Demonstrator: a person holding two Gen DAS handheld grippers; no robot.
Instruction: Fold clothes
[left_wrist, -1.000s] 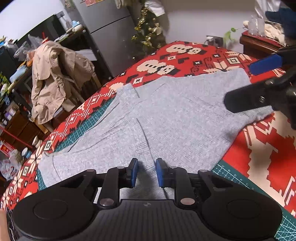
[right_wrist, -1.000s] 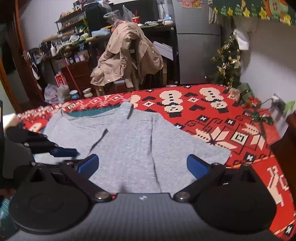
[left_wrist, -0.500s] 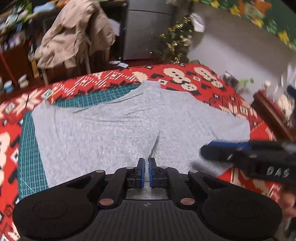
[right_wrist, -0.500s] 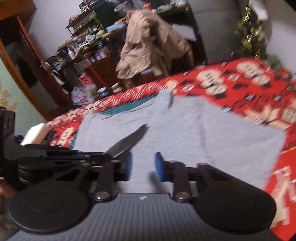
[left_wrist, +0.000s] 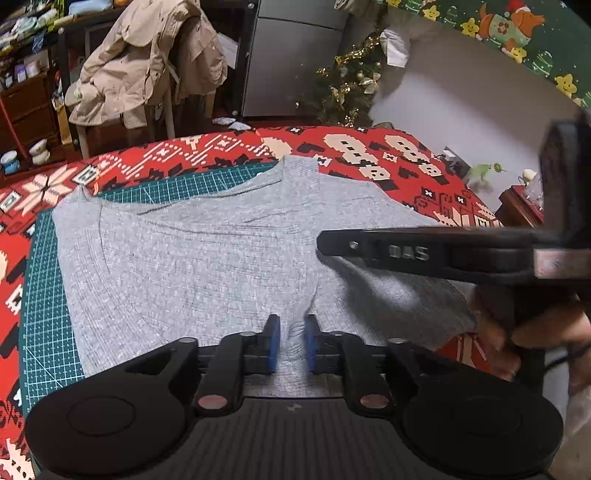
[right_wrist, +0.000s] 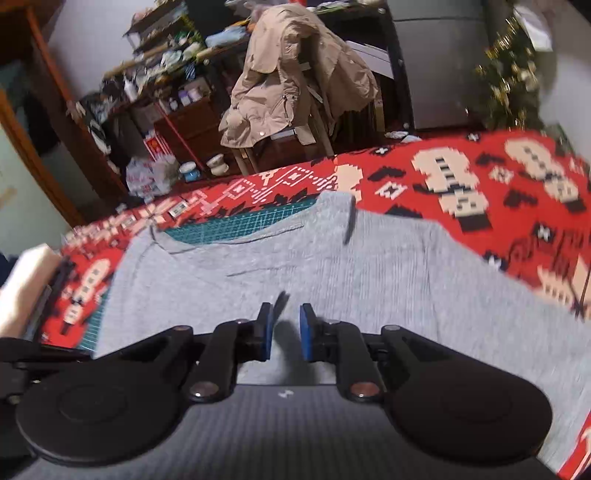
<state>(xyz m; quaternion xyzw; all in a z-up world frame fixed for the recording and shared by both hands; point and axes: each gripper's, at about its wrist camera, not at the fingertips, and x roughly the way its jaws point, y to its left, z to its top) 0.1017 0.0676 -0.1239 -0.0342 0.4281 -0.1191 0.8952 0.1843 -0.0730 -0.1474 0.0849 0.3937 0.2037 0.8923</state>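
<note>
Red patterned cloth (left_wrist: 354, 147) underlies grey garment (left_wrist: 192, 266) and green mat (left_wrist: 40, 295).

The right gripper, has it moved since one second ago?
Yes. The right gripper has moved left over the grey shirt, away from its right edge, and its pads have come closer.

Red patterned blanket (left_wrist: 351, 147) over the counter; green cutting mat (left_wrist: 48, 295) on top of it; beige coat (left_wrist: 147, 62) draped over a chair behind; grey fridge (left_wrist: 291, 62); small decorated Christmas tree (left_wrist: 347, 85) beside the fridge; cluttered shelves (right_wrist: 166, 62); dark wooden drawers (right_wrist: 192, 133); two small bowls (left_wrist: 26, 157) on the floor
</note>
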